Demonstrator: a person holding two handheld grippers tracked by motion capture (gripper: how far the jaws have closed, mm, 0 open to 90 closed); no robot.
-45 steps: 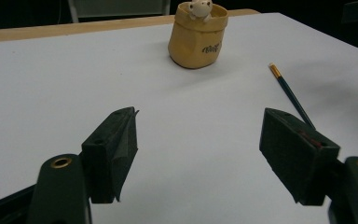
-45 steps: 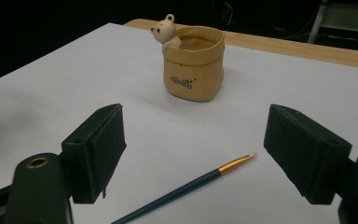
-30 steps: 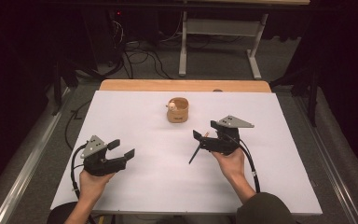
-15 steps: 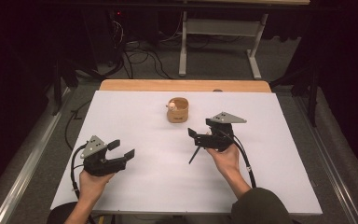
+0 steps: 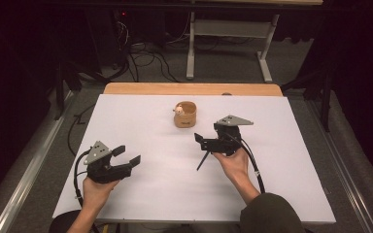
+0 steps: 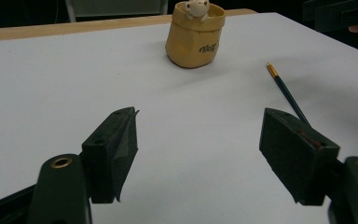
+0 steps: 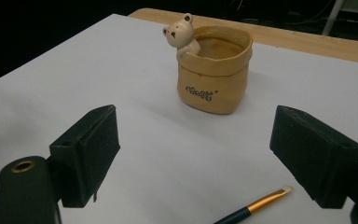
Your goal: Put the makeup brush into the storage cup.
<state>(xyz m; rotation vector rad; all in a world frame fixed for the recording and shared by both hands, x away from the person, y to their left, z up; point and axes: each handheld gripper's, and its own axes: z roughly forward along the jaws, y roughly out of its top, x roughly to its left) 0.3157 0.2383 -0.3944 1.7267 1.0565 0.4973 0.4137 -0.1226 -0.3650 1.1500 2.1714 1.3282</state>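
Paintbrush (image 7: 254, 206), slim dark handle, brass ferrule

Glossy ceramic pot (image 7: 214, 77); matt white table (image 5: 141, 121); metal-ferruled brush (image 7: 256, 205).

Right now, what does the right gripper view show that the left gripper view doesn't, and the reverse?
Right gripper view: the pot's hollow inside and the brush's pale tip. Left gripper view: the brush's long dark handle, running behind one jaw. Both: pot, bear, the brush's gold band, the white table, and open jaws.
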